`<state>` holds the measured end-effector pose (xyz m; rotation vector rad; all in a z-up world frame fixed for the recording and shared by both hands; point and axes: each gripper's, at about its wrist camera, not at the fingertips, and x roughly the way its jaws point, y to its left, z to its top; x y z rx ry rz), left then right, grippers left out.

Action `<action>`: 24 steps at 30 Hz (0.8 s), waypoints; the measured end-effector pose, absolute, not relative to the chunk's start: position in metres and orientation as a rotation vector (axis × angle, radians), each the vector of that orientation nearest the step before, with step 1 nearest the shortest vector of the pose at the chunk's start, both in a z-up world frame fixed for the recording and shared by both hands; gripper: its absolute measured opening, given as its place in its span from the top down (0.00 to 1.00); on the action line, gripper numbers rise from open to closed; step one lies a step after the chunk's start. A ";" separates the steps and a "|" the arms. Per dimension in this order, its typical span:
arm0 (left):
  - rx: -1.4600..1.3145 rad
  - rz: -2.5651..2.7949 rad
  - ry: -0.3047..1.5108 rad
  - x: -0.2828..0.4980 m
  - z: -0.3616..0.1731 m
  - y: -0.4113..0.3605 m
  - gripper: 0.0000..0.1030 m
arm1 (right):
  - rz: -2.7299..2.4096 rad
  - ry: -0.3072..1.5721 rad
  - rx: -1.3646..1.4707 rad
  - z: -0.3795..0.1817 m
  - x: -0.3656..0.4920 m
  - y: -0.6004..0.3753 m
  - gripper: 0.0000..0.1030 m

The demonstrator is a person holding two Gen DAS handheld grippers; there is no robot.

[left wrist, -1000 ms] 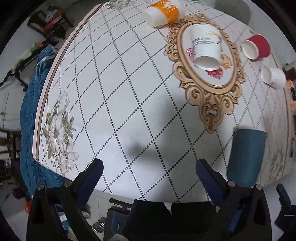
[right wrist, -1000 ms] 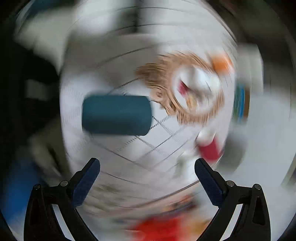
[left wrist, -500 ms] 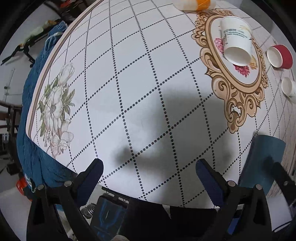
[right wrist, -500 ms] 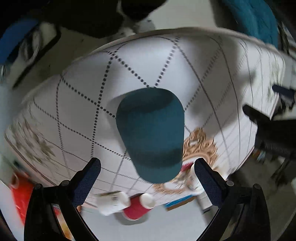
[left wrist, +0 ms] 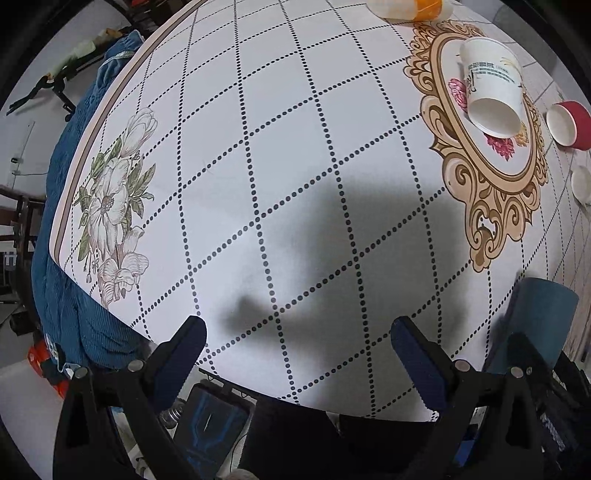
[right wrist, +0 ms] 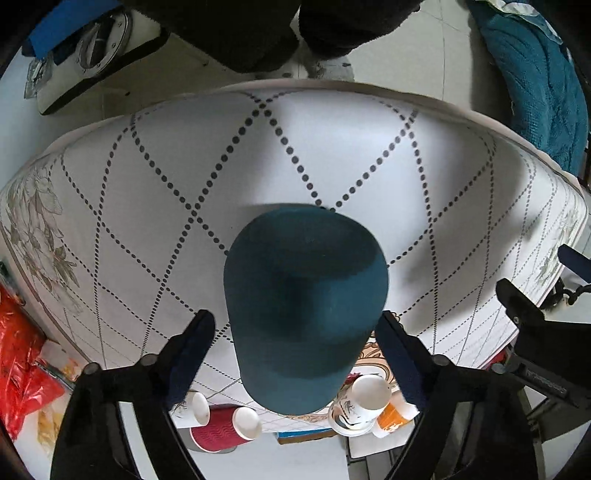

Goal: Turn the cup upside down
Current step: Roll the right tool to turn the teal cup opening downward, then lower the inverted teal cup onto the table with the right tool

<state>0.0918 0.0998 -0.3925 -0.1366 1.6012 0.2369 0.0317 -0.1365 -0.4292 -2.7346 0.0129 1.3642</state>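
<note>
A dark teal cup (right wrist: 304, 306) stands on the white patterned table (right wrist: 332, 147) near its front edge. In the right wrist view it fills the middle, and my right gripper (right wrist: 297, 339) is open with a finger on each side of it, not pressing it. The right wrist view is rotated, upside down to the scene. In the left wrist view the teal cup (left wrist: 535, 321) shows at the lower right, beside my open, empty left gripper (left wrist: 297, 350), which hovers over the table's near edge.
A white paper cup (left wrist: 493, 86) lies on its side on the gold-framed medallion. An orange cup (left wrist: 406, 5), a red cup (left wrist: 569, 123) and a small white cup (left wrist: 581, 182) lie further back. A blue cloth (left wrist: 62, 277) hangs at the left edge.
My right gripper has swung round and closed in until the teal cup stands between its open fingers. My left gripper has shifted slightly, staying open.
</note>
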 end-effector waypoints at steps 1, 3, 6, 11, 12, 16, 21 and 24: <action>-0.138 0.239 1.602 0.093 -0.392 0.099 0.01 | 1.361 0.014 -2.737 -0.432 0.033 -0.138 0.20; -0.141 0.240 1.603 0.093 -0.392 0.100 0.01 | 1.346 0.012 -2.730 -0.436 0.037 -0.135 0.28; -0.140 0.244 1.605 0.093 -0.392 0.100 0.01 | 1.340 0.061 -2.715 -0.439 0.037 -0.131 0.30; -0.138 0.247 1.605 0.096 -0.392 0.101 0.01 | 1.329 0.110 -2.674 -0.444 0.041 -0.121 0.30; -0.136 0.247 1.604 0.097 -0.392 0.101 0.01 | 1.327 0.131 -2.661 -0.444 0.041 -0.118 0.30; -0.128 0.248 1.598 0.102 -0.388 0.101 0.01 | 1.314 0.232 -2.592 -0.443 0.045 -0.105 0.30; -0.117 0.248 1.594 0.109 -0.384 0.102 0.01 | 1.261 0.346 -2.519 -0.444 0.061 -0.088 0.30; -0.109 0.246 1.589 0.112 -0.380 0.099 0.01 | 1.237 0.440 -2.469 -0.445 0.072 -0.079 0.30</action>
